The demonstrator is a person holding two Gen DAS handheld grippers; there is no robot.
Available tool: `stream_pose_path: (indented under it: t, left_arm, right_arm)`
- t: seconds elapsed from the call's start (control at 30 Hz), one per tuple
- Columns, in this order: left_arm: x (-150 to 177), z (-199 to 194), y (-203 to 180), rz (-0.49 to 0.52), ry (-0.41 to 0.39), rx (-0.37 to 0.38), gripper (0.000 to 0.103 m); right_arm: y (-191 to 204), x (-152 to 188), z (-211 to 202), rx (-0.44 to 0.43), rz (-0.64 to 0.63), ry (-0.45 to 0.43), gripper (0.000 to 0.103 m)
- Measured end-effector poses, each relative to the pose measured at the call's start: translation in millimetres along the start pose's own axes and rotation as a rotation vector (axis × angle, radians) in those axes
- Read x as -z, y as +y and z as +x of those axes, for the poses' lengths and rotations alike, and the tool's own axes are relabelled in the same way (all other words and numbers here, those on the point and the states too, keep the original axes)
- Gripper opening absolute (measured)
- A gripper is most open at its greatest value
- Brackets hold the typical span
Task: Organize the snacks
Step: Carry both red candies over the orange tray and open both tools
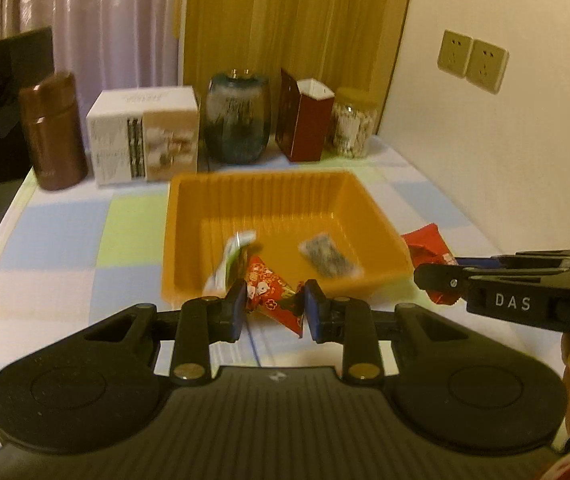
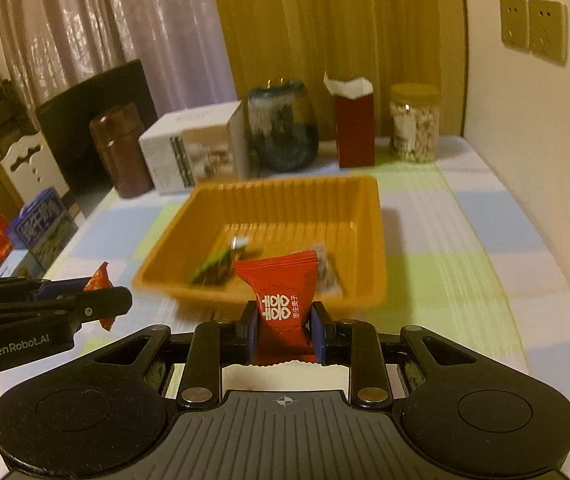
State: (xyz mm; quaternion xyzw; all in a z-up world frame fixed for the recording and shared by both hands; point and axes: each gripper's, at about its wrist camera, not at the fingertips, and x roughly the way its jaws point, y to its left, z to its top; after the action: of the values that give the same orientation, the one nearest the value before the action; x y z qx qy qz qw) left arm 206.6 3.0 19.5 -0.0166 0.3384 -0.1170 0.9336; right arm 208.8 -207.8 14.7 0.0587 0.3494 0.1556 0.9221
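An orange plastic tray (image 1: 189, 216) (image 2: 373, 216) sits mid-table. A green-white snack packet (image 1: 231, 260) (image 2: 215, 266) and a dark speckled packet (image 1: 327, 258) (image 2: 331, 276) lie inside it. My left gripper (image 1: 273, 306) is shut on a red patterned candy packet (image 1: 271, 292) just before the tray's near rim; it shows in the right wrist view (image 2: 99, 280) too. My right gripper (image 2: 284, 330) is shut on a plain red candy packet (image 2: 281, 300) near the tray's front edge, and that packet also shows in the left wrist view (image 1: 425, 244).
Along the back stand a brown flask (image 1: 53, 132), a white box (image 1: 143, 136), a dark glass jar (image 1: 237, 116), a red carton (image 1: 303, 118) and a snack jar (image 1: 353, 124). A wall with sockets (image 1: 471, 60) bounds the right. The table (image 1: 65, 240) has a checked cloth.
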Motion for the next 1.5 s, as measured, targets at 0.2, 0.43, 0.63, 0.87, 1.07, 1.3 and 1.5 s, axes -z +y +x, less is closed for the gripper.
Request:
stream_pose_path:
  t: [0.2,0.43,0.63,0.87,1.07,1.3,1.5]
  left_arm:
    - [-32.0,40.1,8.7,-0.002,-0.001,0.003,0.027]
    - [-41.6,83.1,18.3,-0.032,0.039,0.013,0.028]
    - [-40.8,98.9,21.8,-0.039,0.036,-0.001,0.047]
    - [-30.7,88.7,38.2,-0.071,0.044,-0.049,0.047]
    - [-19.0,72.2,49.5,-0.102,0.037,-0.073,0.047]
    - [-7.2,56.3,54.6,-0.12,0.031,-0.083,0.047]
    - [8.2,40.1,55.2,-0.126,0.032,-0.099,0.053]
  right_arm:
    - [-10.4,-37.2,25.0,0.007,0.032,-0.017,0.027]
    - [-20.9,-55.1,53.6,0.01,0.068,-0.014,0.027]
    - [-27.9,-53.9,68.3,0.011,0.094,0.003,0.027]
    - [-31.9,-45.9,76.9,0.005,0.106,0.028,0.027]
    - [-25.1,-47.6,82.4,-0.016,0.111,0.032,0.027]
    - [-14.1,-56.7,92.2,-0.043,0.116,0.011,0.027]
    - [-15.8,-57.3,85.3,-0.061,0.162,-0.047,0.075]
